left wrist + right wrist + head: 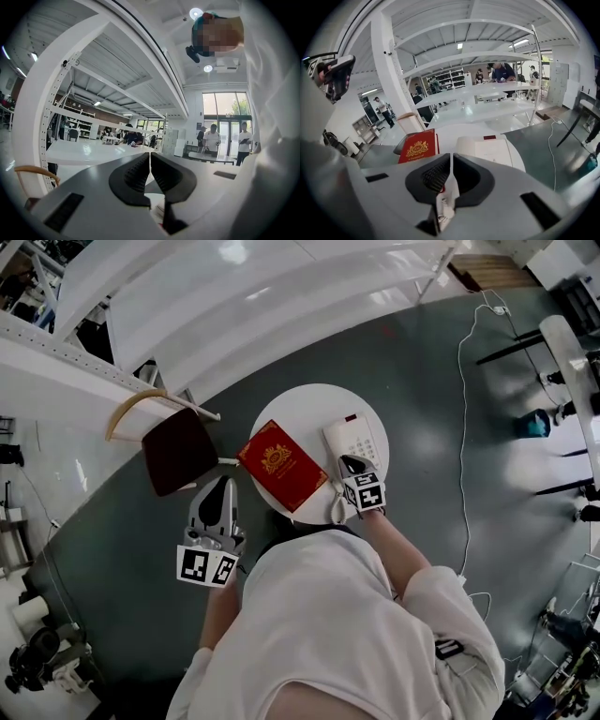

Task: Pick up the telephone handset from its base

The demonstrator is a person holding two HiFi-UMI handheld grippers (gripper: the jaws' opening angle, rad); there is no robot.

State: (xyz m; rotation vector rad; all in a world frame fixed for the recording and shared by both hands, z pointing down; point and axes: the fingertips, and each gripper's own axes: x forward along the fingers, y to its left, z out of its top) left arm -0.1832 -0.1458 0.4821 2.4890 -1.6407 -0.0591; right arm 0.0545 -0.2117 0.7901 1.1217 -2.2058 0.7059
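A white telephone with a small red mark stands on the right half of a round white table. Its handset lies along the base's left side. My right gripper hangs over the phone's near end, tilted down, jaws shut with nothing held. In the right gripper view the telephone lies just beyond the right gripper, and a bit of coiled cord shows below the jaws. My left gripper is shut and empty, off the table's left edge, pointing level; the left gripper faces the room.
A red book with a gold crest lies on the table left of the phone, seen as the red book. A chair with a dark red seat stands at the left, white shelving behind. A white cable runs across the floor at right.
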